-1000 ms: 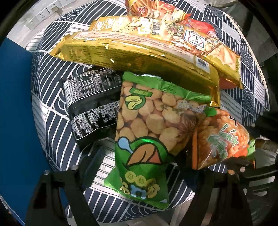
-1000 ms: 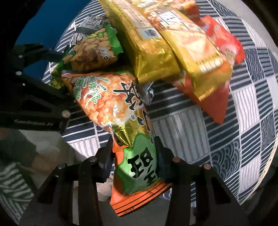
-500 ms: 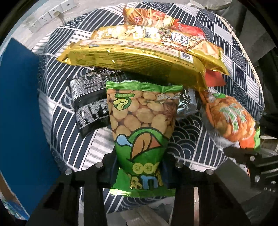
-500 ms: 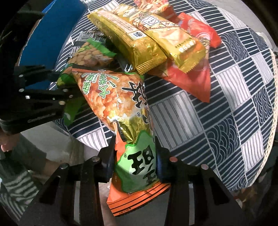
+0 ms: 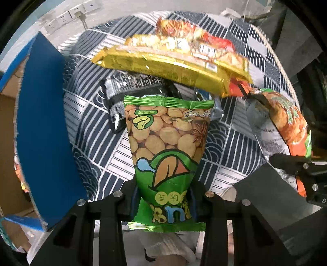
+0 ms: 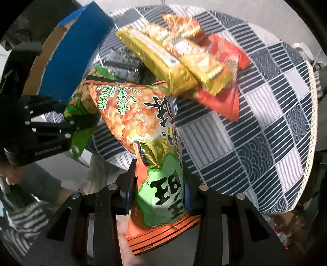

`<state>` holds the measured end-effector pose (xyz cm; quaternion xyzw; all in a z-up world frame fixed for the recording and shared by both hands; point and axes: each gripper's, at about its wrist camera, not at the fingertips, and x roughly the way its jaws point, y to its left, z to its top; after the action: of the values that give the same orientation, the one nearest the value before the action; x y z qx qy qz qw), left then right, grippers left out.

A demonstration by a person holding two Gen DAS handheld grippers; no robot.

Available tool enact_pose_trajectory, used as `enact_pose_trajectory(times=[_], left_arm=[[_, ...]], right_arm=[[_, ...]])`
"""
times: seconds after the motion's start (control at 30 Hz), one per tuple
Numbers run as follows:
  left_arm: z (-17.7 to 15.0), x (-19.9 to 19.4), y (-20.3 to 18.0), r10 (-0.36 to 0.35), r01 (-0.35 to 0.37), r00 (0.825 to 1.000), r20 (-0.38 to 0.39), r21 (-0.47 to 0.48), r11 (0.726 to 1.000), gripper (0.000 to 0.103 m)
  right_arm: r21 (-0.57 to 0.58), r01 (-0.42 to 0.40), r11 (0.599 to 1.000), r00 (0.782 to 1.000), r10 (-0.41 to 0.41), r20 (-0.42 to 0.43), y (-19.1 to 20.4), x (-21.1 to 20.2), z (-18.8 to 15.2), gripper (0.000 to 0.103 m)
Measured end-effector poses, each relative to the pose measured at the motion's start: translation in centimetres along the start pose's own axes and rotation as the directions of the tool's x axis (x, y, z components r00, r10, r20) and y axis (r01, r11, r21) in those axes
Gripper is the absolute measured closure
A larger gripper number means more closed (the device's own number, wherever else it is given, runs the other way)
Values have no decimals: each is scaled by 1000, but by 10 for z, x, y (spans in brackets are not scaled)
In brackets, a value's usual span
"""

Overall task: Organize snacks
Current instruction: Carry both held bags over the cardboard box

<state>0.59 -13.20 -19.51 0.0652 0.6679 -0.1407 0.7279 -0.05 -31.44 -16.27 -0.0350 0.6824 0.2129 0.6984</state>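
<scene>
My left gripper is shut on the bottom of a green bean snack bag and holds it above the patterned table. My right gripper is shut on an orange-and-green rice cracker bag, lifted off the table's near edge. That bag also shows at the right of the left wrist view, and the green bag at the left of the right wrist view. Two long gold packets, a red bag and a black packet lie on the table.
A blue cardboard box flap stands at the table's left side. A white power strip lies beyond the table. The round table has bare cloth on its right half. The person's striped sleeve is at lower left.
Both grippers have pulled back and up from the table, each lifting its bag clear of the pile. The left gripper closed on the green bag during the last second.
</scene>
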Motion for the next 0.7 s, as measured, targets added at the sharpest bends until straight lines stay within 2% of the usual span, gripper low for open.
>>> enact_pose_trajectory(times=[0.17,0.47,0.7], left_arm=[[-2,-24,3,30,-30,998,63,5,1000,64],[-6,-59,19,28,-22,983,182,-34,999,64],[-2,-90,32,22,-8,968,248,-58,998,64]], right_arm=[[-19,53,998,997,-51,65,3,-23,9,66],[-43,47,998,982,-38,187,28,-60,28,66],[-36,28,999,969,-18,246,38,-81,42,66]])
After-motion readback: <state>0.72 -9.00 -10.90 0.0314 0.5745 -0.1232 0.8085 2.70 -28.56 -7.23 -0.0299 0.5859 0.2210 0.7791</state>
